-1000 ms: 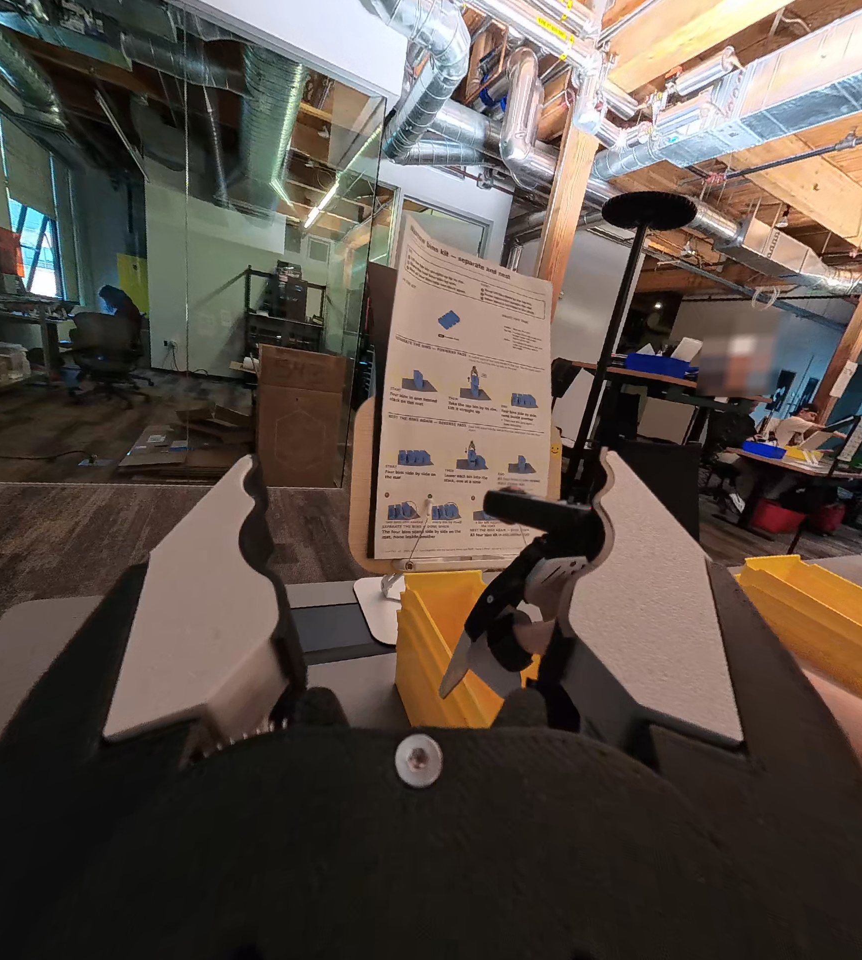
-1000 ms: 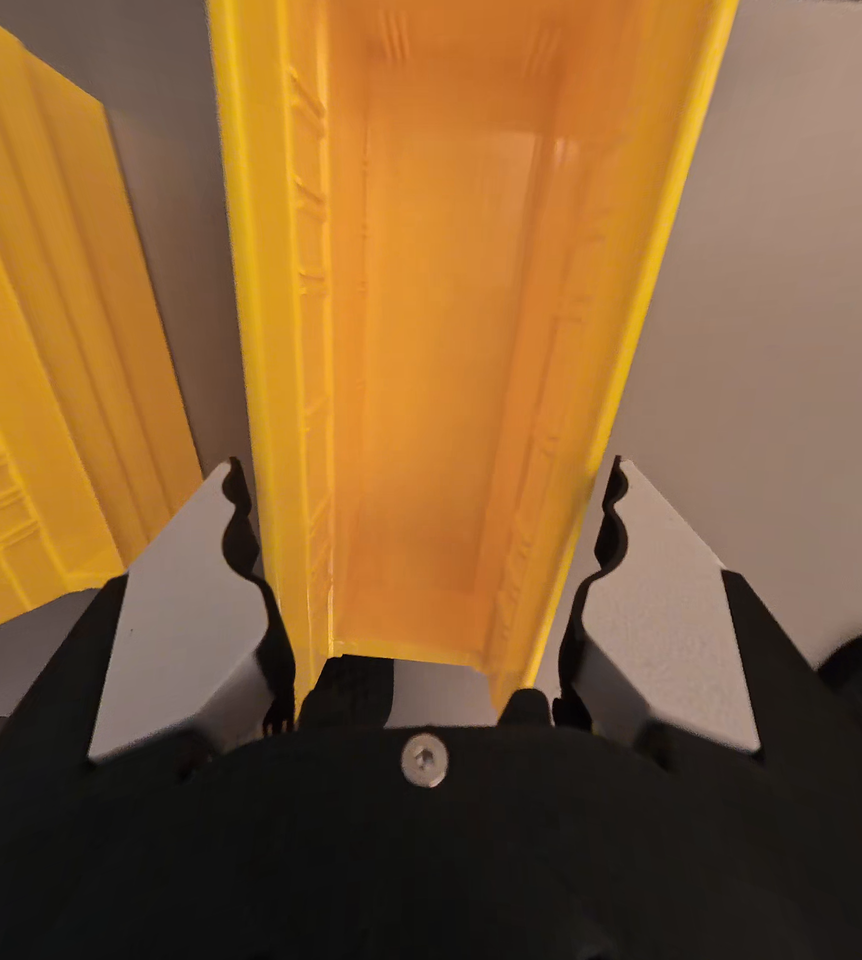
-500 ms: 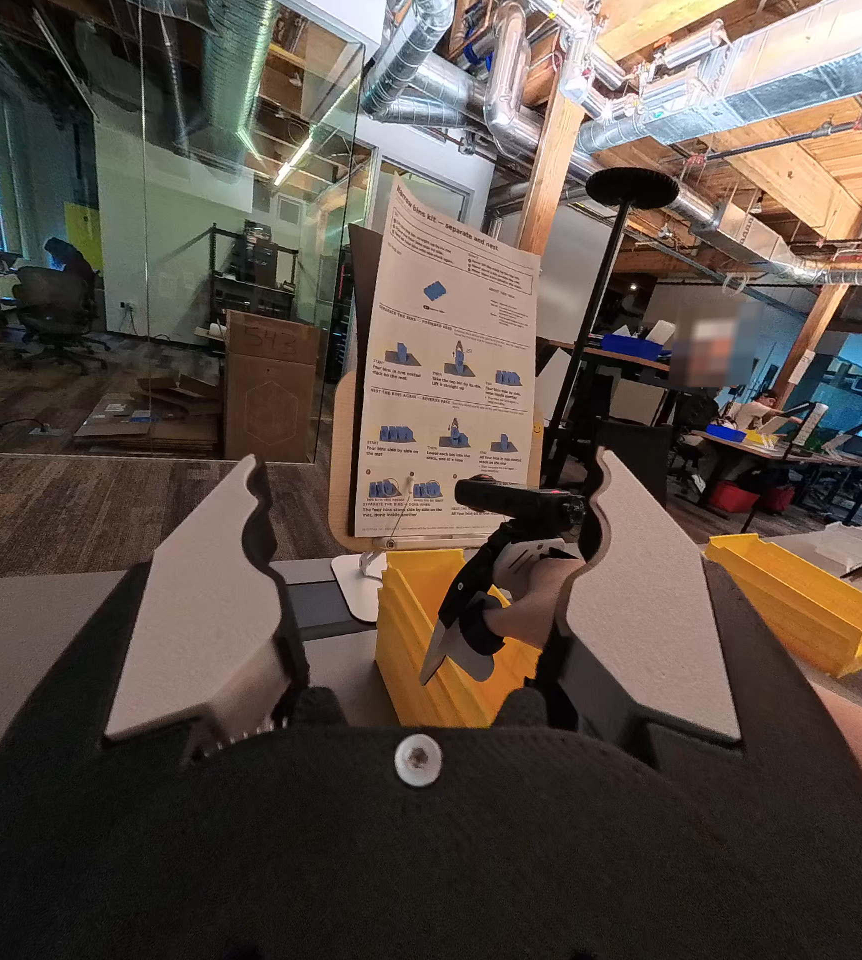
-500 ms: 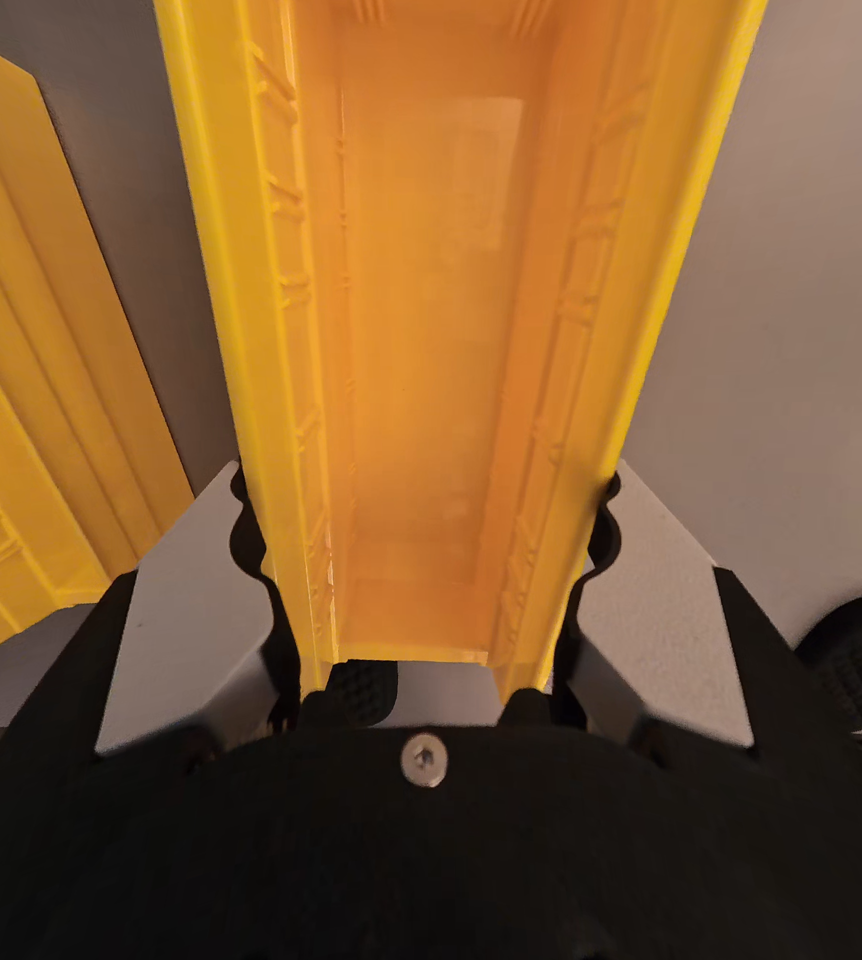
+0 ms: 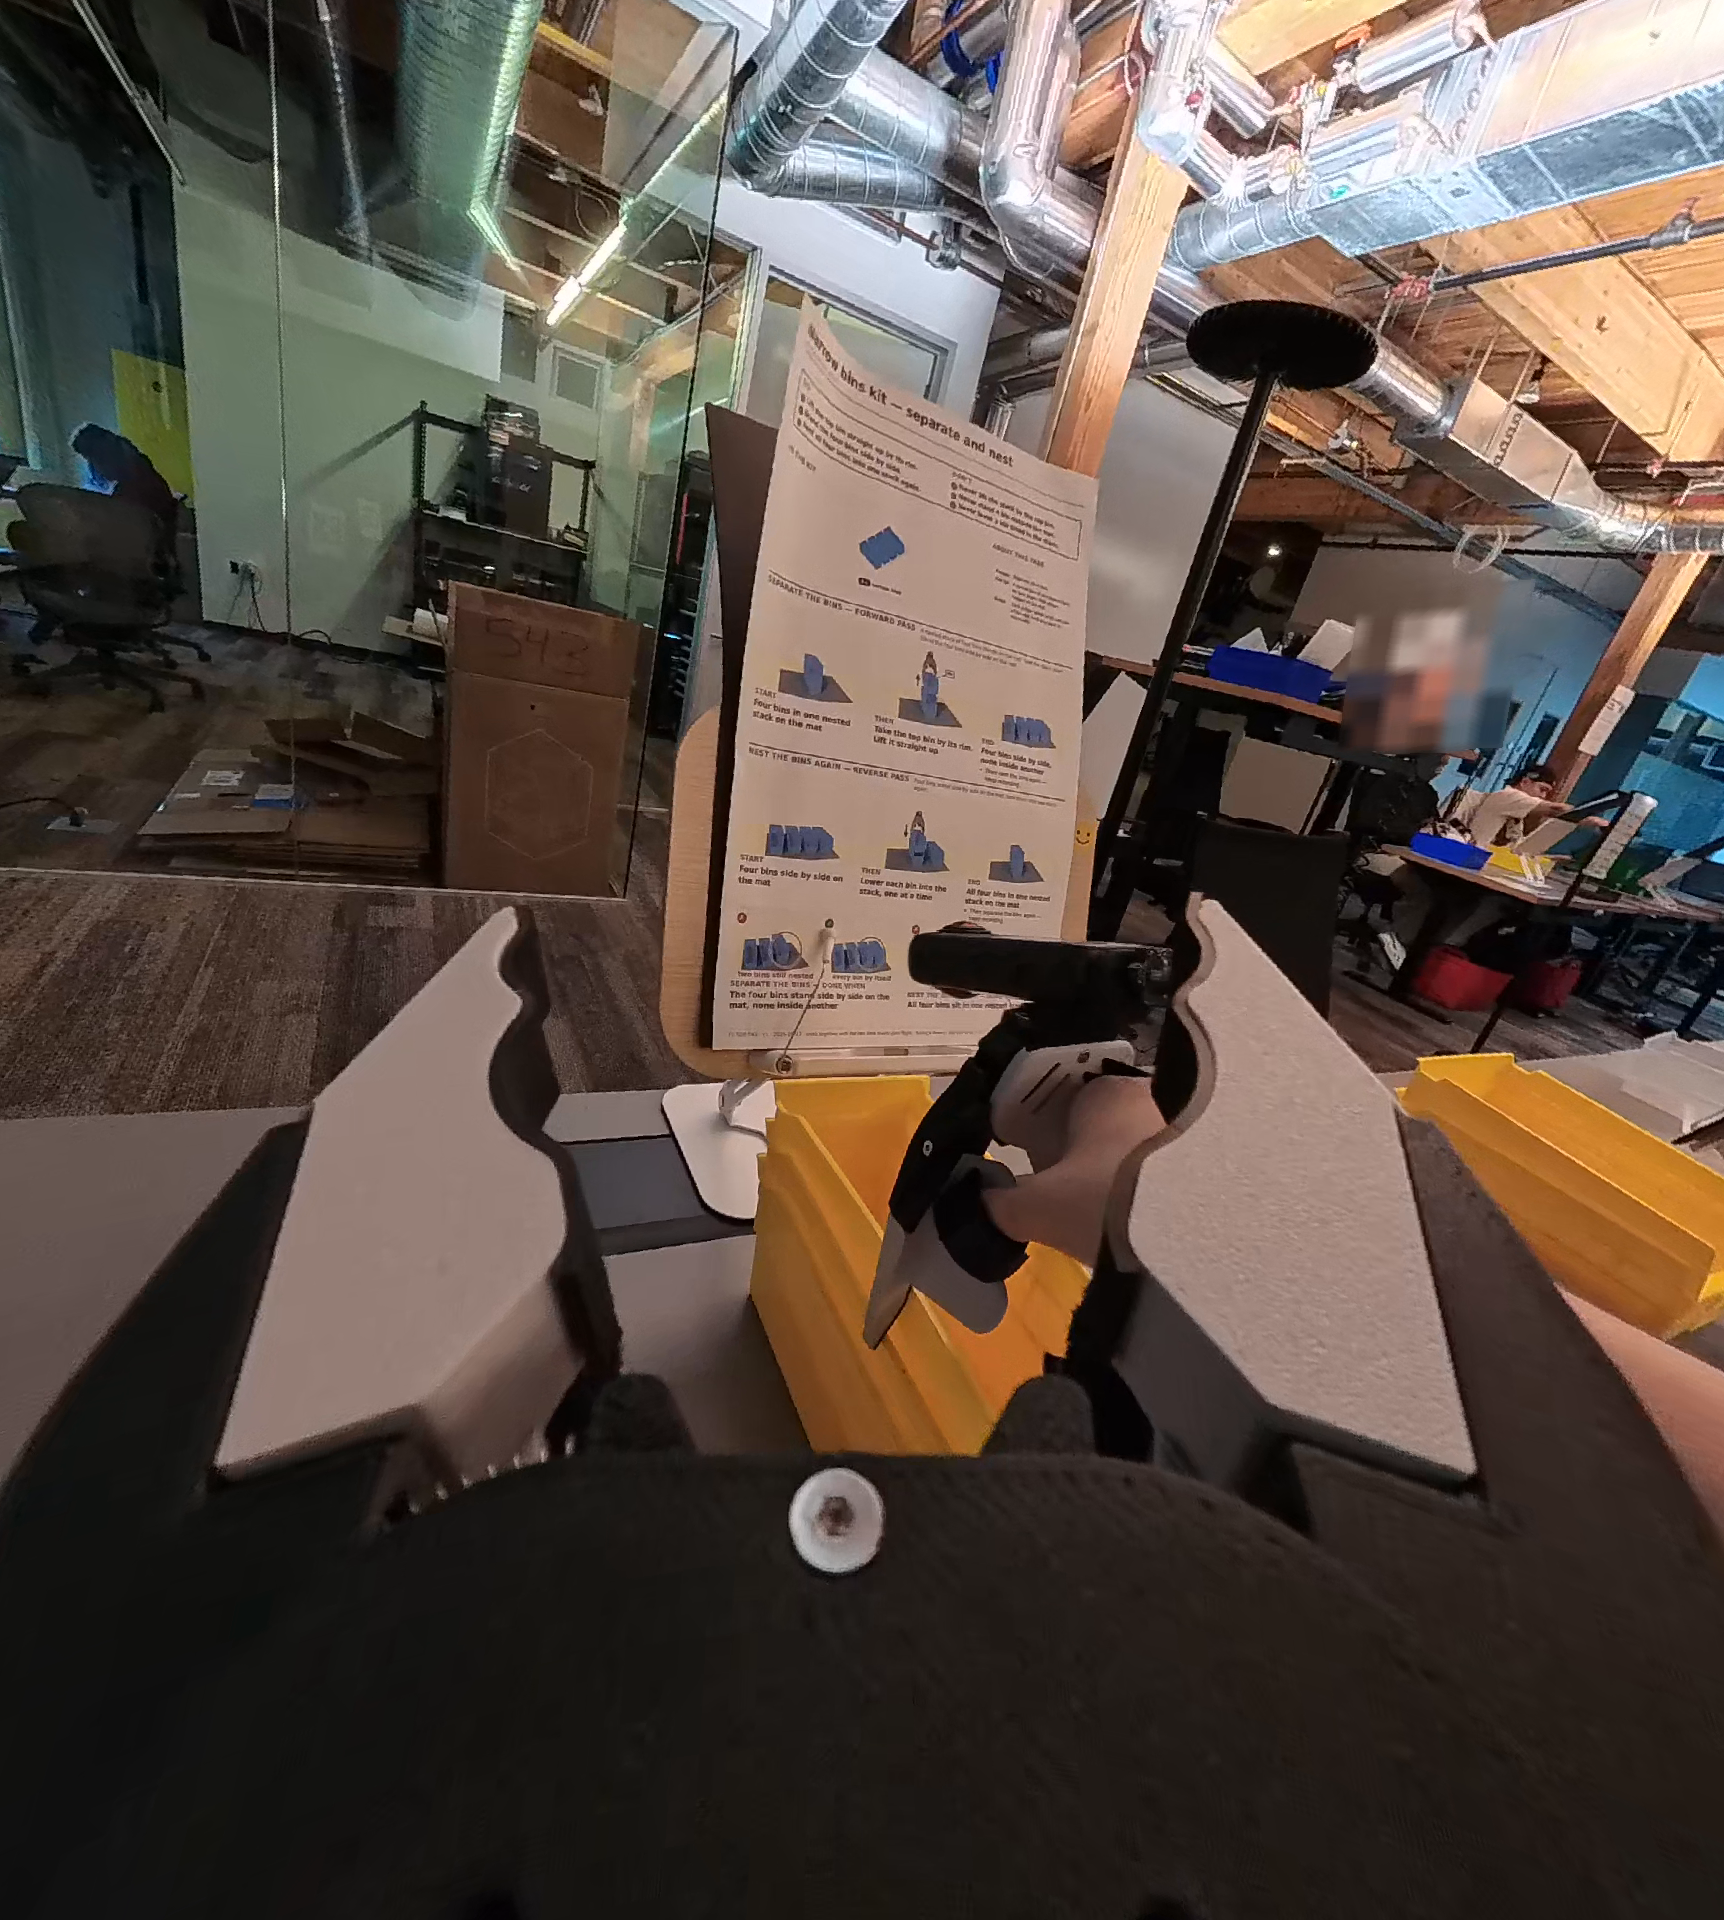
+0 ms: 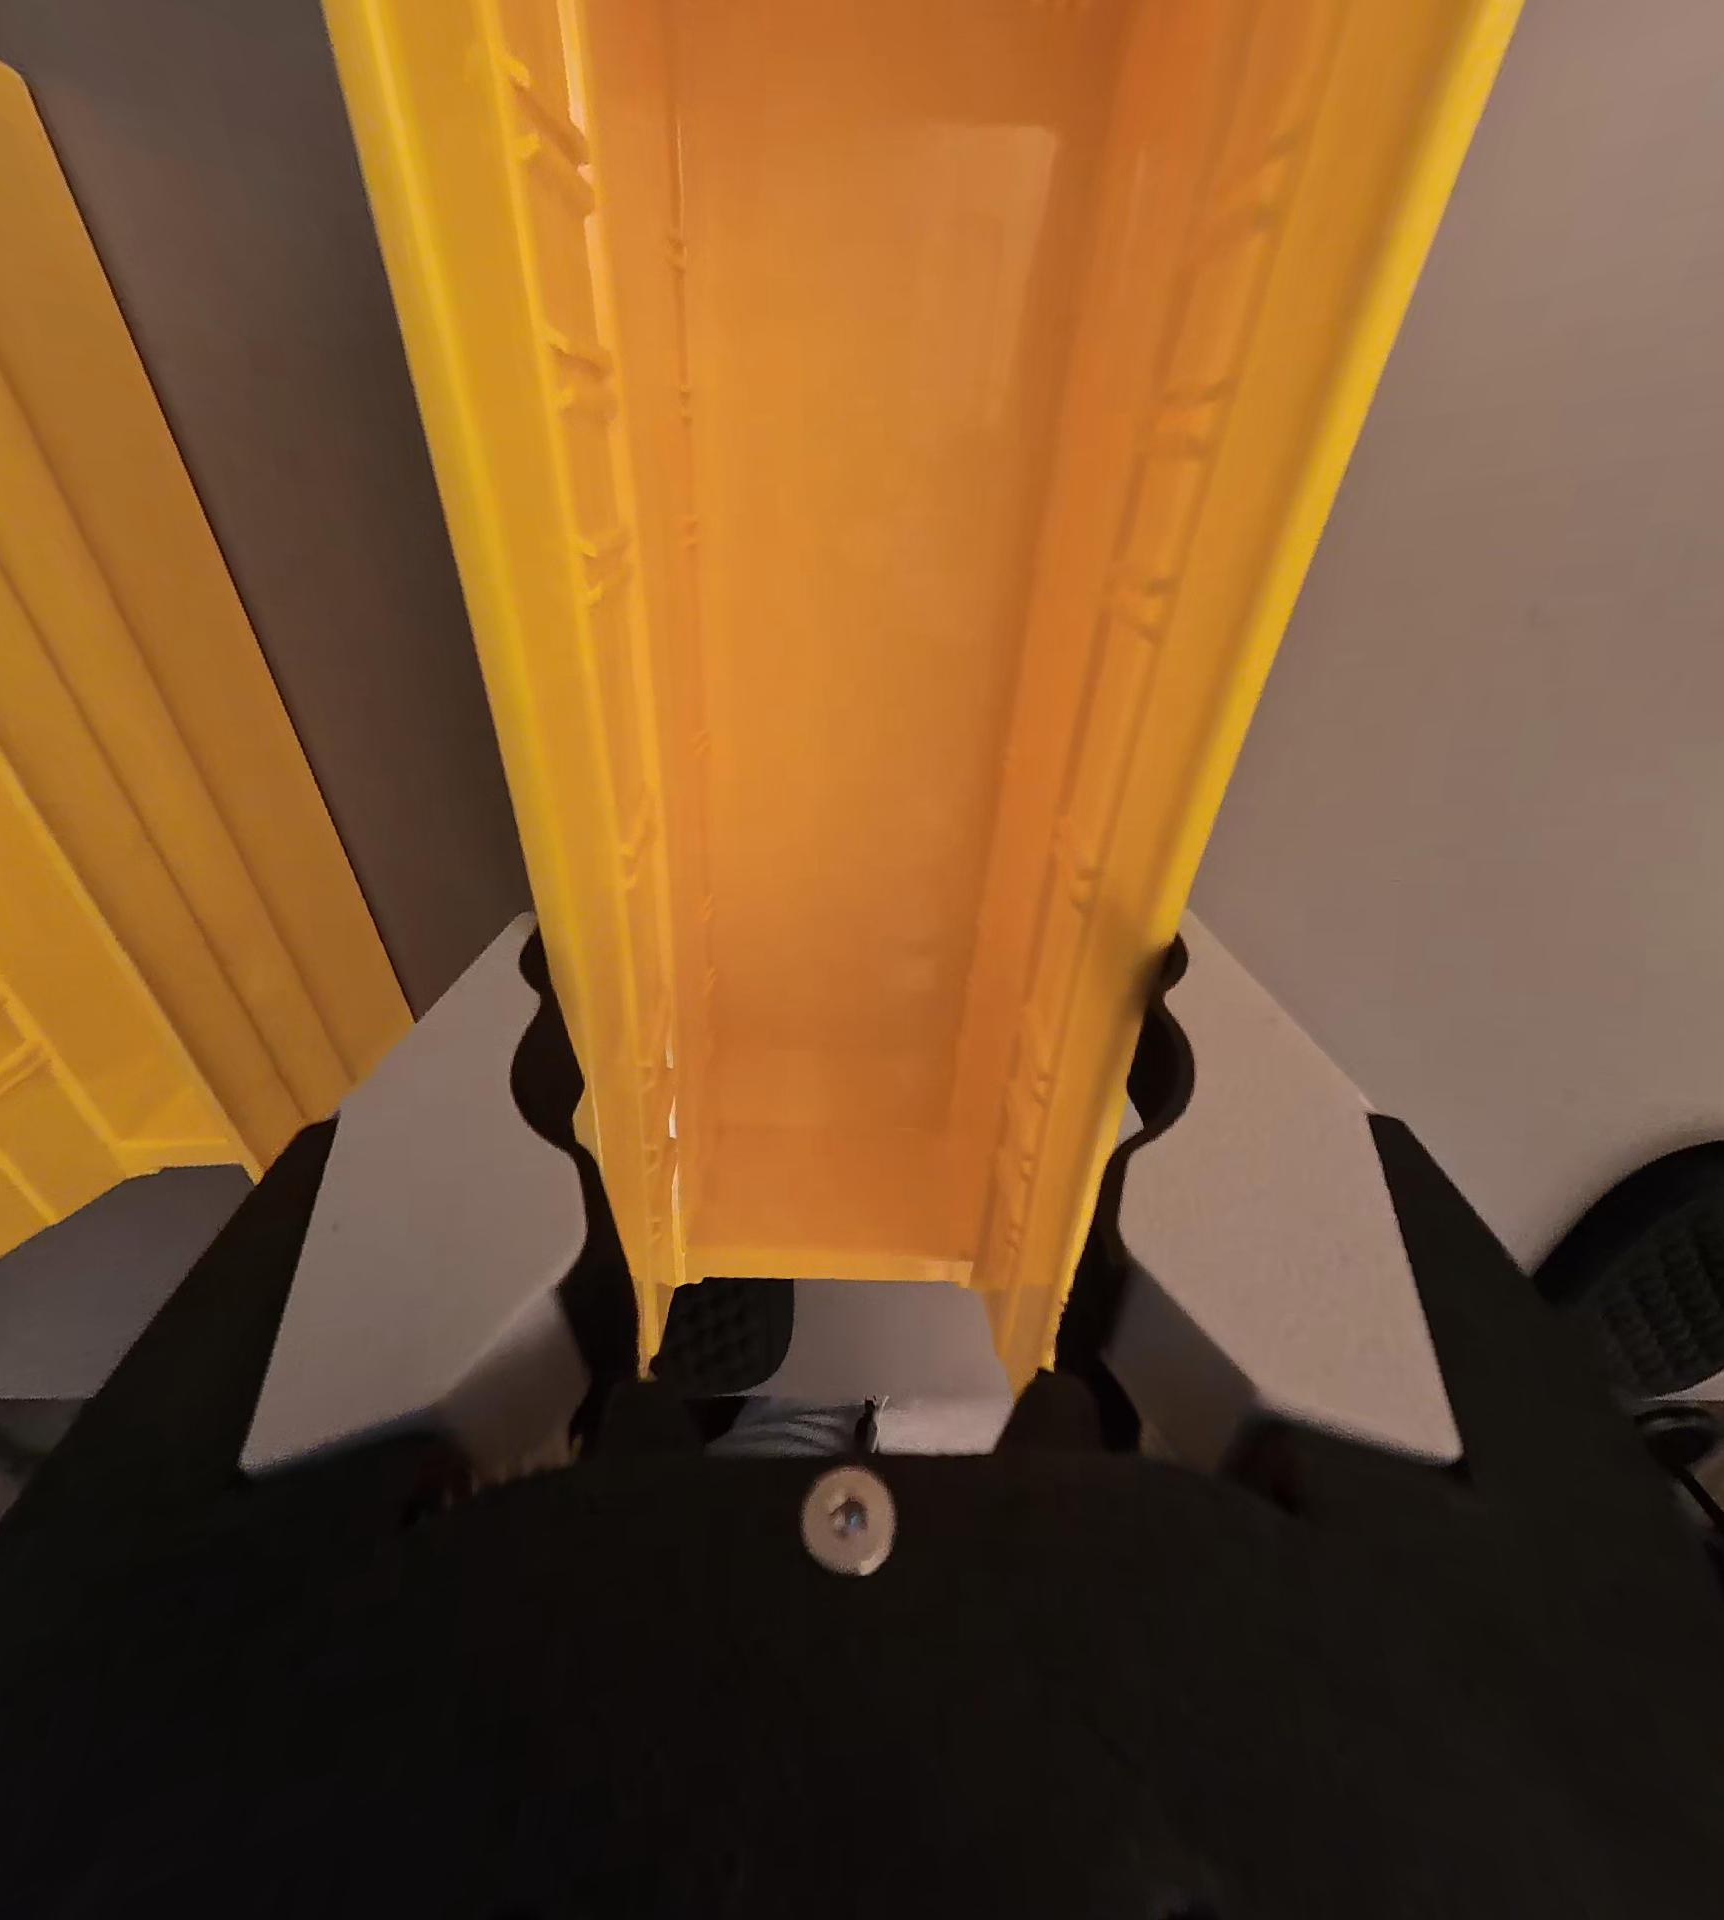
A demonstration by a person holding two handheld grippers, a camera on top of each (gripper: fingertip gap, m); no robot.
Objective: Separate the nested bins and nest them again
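Your right gripper (image 6: 853, 1039) clamps yellow nested bins (image 6: 879, 623) by both long walls, near grey mat (image 6: 1512, 727) front edge. Your left gripper (image 5: 853, 1039) wide open, holds nothing.

The right gripper (image 6: 853, 1039) has closed in on the nested yellow bins (image 6: 889, 623): a second ago its pads stood clear of the rims, and now both pads (image 6: 551, 1049) press the outer walls. The left gripper (image 5: 853, 1029) has panned slightly, its jaws wide and bare.

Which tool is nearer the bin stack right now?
Right. The right tool straddles the bin stack, fingers against both sides; the left tool hangs open, short of it.
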